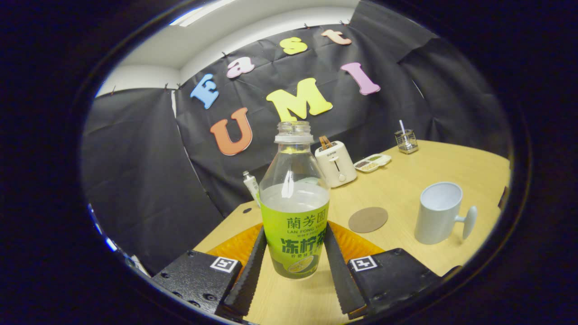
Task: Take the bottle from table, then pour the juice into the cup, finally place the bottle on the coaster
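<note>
— So, has it got the bottle [294, 212] yet?

— Close call. The gripper [293, 259] has its jaws either side of the label, low on the body, and both look to be touching the plastic. I'd judge it a grip just taken: the base seems to sit on the tabletop [420, 171], near the front edge, bottle upright.

— Why so low?

— Likely for balance. The liquid fills the lower half, so holding there keeps the weight in the jaws when it tips. The cap is off, the neck open, so any wobble could spill.

— And where does it go?

— The white cup [440, 212] stands well off to the right, near that edge, mouth up and handle turned away from the bottle, which leaves the rim free for pouring. The brown coaster [368, 219] lies flat between bottle and cup, bare, ready for the bottle afterwards.

— Anything in the way?

— Not really. A toaster [335, 163], a small dish [373, 162] and a glass holder [406, 141] sit back along the far edge.
</note>
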